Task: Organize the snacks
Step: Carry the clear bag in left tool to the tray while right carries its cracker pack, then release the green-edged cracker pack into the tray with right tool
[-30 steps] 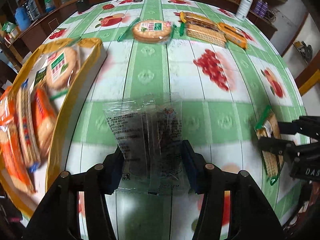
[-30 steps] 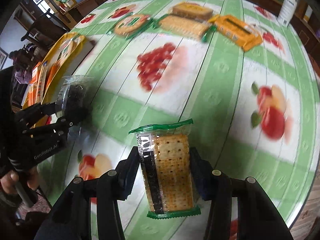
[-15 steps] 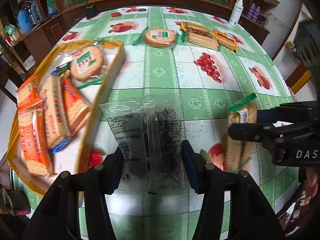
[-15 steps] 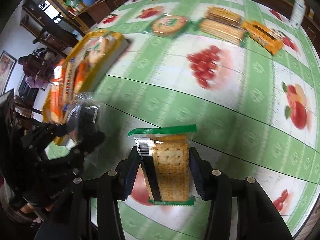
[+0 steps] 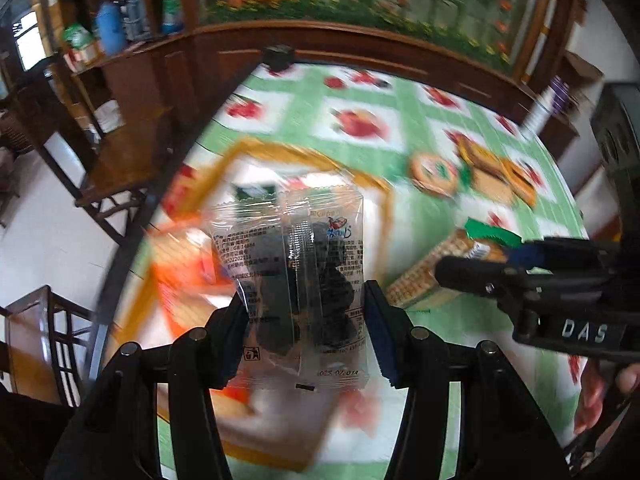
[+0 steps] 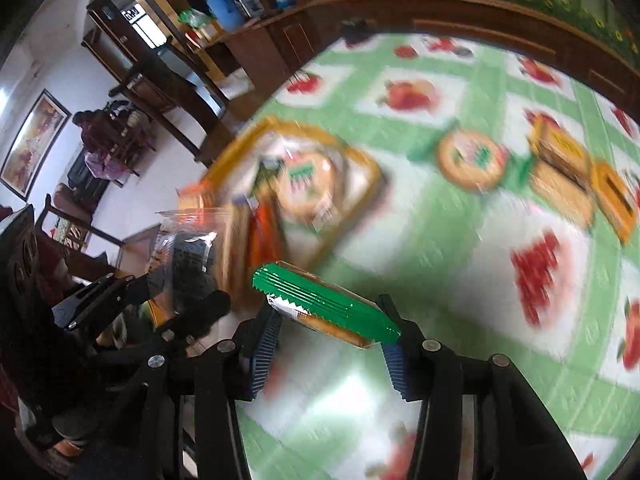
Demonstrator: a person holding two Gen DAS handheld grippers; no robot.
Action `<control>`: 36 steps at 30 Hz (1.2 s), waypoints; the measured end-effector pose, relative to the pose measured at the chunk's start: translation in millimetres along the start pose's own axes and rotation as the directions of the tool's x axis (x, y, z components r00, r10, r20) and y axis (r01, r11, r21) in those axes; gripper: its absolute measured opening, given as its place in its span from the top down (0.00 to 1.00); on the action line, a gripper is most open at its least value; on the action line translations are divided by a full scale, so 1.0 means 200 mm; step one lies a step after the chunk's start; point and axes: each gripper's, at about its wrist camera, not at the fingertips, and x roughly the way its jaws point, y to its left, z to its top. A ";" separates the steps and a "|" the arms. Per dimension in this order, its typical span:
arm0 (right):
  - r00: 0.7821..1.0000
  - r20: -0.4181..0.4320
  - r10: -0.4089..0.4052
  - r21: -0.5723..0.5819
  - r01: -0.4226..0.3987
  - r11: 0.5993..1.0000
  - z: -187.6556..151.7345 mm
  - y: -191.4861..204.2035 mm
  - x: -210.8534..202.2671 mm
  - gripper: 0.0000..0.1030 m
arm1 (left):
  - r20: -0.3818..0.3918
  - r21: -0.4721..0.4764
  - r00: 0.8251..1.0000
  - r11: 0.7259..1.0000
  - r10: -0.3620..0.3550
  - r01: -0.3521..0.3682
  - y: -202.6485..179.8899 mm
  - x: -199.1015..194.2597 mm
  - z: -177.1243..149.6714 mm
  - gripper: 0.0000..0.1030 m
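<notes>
My left gripper point(image 5: 306, 320) is shut on a clear packet of dark snacks point(image 5: 300, 276), held up over the yellow-rimmed tray point(image 5: 304, 158). The tray holds orange and round cracker packs, blurred by motion. My right gripper point(image 6: 328, 332) is shut on a green-ended cracker pack point(image 6: 328, 306), tilted end-on toward the camera. That cracker pack point(image 5: 444, 264) and the right gripper point(image 5: 472, 274) show at the right of the left wrist view, beside the tray's right rim. The left gripper point(image 6: 176, 292) with its clear packet point(image 6: 186, 248) appears at the left of the right wrist view.
On the green fruit-print tablecloth point(image 6: 440, 240) lie a round cracker pack point(image 6: 472, 160) and rectangular biscuit packs point(image 6: 568, 176) at the far right. Dark wooden cabinets point(image 5: 168, 80) and chairs point(image 5: 36, 344) stand beyond the table's left edge. A hand point(image 5: 600, 392) shows at lower right.
Both grippers have risen and swung left toward the tray, each keeping its packet. The cracker pack has tipped end-on in the right gripper, and the view now looks farther across the room.
</notes>
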 end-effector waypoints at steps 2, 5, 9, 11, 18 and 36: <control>1.000 0.013 0.003 -0.010 -0.003 1.000 0.08 0.05 0.04 0.53 | 0.013 -0.010 0.999 0.999 0.033 -0.033 0.06 0.02 0.06 0.49; 1.000 0.026 0.011 -0.027 -0.010 1.000 0.20 0.12 0.10 0.53 | 0.024 -0.017 0.996 0.996 0.089 -0.088 0.13 0.07 0.12 0.48; 0.998 0.030 0.051 -0.012 -0.050 0.999 0.32 0.17 0.19 0.53 | 0.008 -0.027 0.994 0.993 0.113 -0.113 0.18 0.15 0.14 0.48; 0.997 0.028 0.067 0.017 -0.068 0.998 0.37 0.17 0.24 0.53 | -0.001 -0.020 0.992 0.992 0.125 -0.125 0.19 0.19 0.15 0.48; 0.998 0.012 0.054 0.104 -0.055 0.993 0.49 0.11 0.43 0.50 | -0.044 -0.014 0.990 0.991 0.131 -0.132 0.22 0.28 0.17 0.48; 0.994 0.078 -0.077 0.042 0.074 0.996 0.49 0.05 0.37 0.31 | -0.056 0.059 0.964 0.964 0.261 -0.258 0.16 0.32 0.18 0.46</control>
